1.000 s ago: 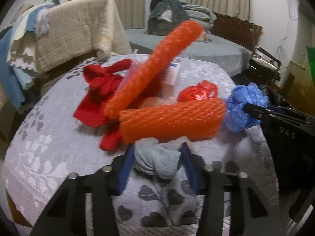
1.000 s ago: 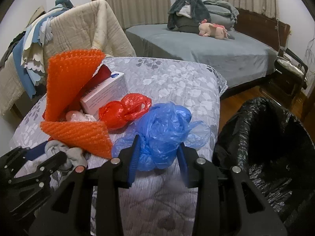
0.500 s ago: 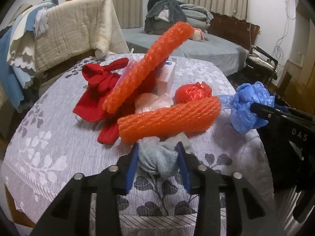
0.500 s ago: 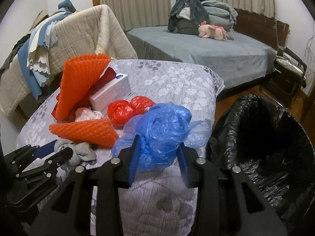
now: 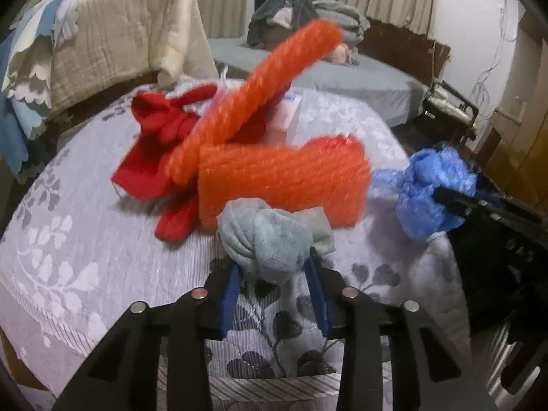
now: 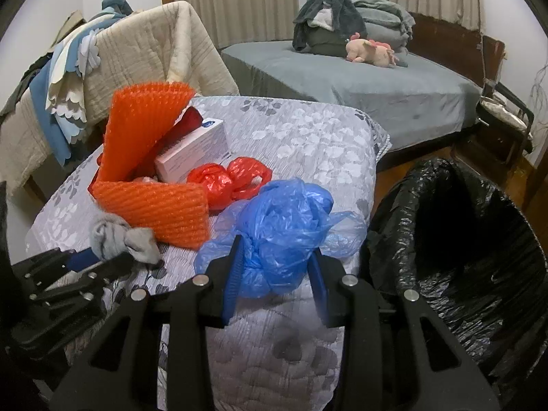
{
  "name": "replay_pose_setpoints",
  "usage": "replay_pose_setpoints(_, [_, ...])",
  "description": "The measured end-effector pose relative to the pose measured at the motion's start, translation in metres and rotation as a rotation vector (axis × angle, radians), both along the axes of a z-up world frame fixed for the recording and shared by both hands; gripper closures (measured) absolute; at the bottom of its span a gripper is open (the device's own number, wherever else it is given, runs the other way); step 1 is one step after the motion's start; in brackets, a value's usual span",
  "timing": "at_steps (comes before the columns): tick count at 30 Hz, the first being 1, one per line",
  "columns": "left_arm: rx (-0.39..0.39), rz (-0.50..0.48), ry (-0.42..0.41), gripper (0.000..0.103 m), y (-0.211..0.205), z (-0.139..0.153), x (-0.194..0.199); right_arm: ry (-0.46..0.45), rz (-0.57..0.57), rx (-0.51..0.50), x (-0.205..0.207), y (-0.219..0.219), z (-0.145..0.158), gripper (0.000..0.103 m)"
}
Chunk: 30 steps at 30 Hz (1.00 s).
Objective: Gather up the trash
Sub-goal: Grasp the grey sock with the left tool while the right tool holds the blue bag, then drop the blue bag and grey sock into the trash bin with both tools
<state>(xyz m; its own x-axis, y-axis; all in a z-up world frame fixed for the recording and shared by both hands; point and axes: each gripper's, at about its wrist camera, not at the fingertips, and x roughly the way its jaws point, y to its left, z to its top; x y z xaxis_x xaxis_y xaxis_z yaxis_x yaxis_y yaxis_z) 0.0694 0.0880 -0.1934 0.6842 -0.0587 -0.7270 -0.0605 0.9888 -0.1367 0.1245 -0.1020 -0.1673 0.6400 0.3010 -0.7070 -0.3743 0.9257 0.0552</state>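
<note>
A grey sock (image 5: pixel 270 239) is being pinched by the closing left gripper (image 5: pixel 274 291) and has been lifted; a blue plastic bag (image 6: pixel 284 233) stays clamped in the right gripper (image 6: pixel 275 284) beside the black bin bag (image 6: pixel 479 257)

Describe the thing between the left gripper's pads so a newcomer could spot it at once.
Start at the floral grey bedspread. At its near edge, just in front of the orange foam netting, the closing left gripper pinches a grey sock bundle. It is the only soft grey knit among bright plastic and red cloth.
</note>
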Motion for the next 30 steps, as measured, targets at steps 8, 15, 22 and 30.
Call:
replay_pose_setpoints(8, [-0.027, -0.049, -0.076, 0.070, -0.009, 0.037, -0.002, -0.042, -0.022, 0.027, -0.009, -0.016, 0.022, 0.068])
replay_pose_setpoints(15, [-0.030, -0.142, -0.102, 0.070, -0.036, 0.054, 0.008, -0.093, -0.101, 0.048, -0.016, -0.054, 0.047, 0.068])
replay_pose_setpoints(22, [-0.045, -0.253, -0.121, 0.070, -0.078, 0.063, 0.023, -0.128, -0.228, 0.040, -0.025, -0.109, 0.062, 0.068])
replay_pose_setpoints(30, [-0.061, -0.407, -0.140, 0.070, -0.147, 0.071, 0.045, -0.128, -0.375, 0.006, -0.037, -0.169, 0.058, 0.068])
